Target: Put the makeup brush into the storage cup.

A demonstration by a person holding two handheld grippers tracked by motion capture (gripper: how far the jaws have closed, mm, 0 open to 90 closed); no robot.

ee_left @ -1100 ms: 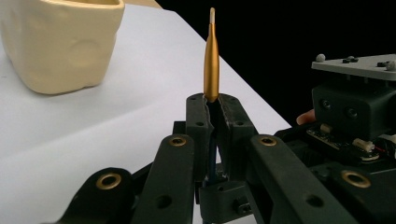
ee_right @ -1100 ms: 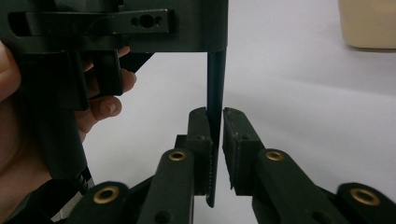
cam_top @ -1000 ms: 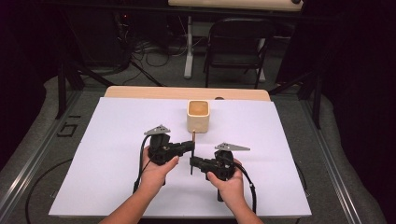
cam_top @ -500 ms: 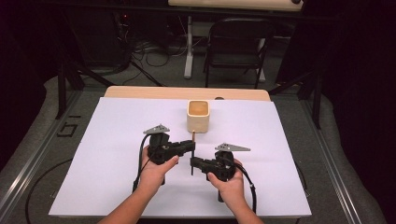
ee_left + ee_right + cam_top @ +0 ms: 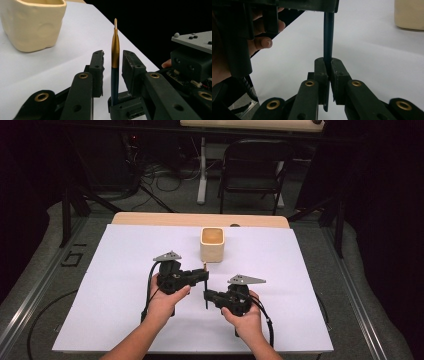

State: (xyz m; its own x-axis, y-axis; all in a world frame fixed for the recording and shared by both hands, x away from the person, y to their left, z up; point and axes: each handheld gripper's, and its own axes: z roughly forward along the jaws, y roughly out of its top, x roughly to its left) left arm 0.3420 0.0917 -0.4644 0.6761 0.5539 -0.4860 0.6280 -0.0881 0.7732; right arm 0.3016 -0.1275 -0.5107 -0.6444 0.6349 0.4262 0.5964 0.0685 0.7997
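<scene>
A slim pen [image 5: 115, 62], dark blue with a gold upper part, stands upright between both grippers. My right gripper [image 5: 327, 72] is shut on the pen's dark lower shaft [image 5: 328, 37]. My left gripper [image 5: 113, 53] is open, its jaws on either side of the gold part with a gap on each side. In the high view the left gripper [image 5: 202, 275] and right gripper [image 5: 207, 296] meet at the pen [image 5: 206, 287] in the middle of the table. A cream cup [image 5: 212, 245] stands just behind them, also close by in the left gripper view as the cup [image 5: 32, 22].
A white sheet [image 5: 125, 270] covers the table, with a wooden strip [image 5: 150, 219] at its far edge. Beyond the table stand a dark chair [image 5: 252, 165] and cables on the floor. Both hands rest low near the table's front half.
</scene>
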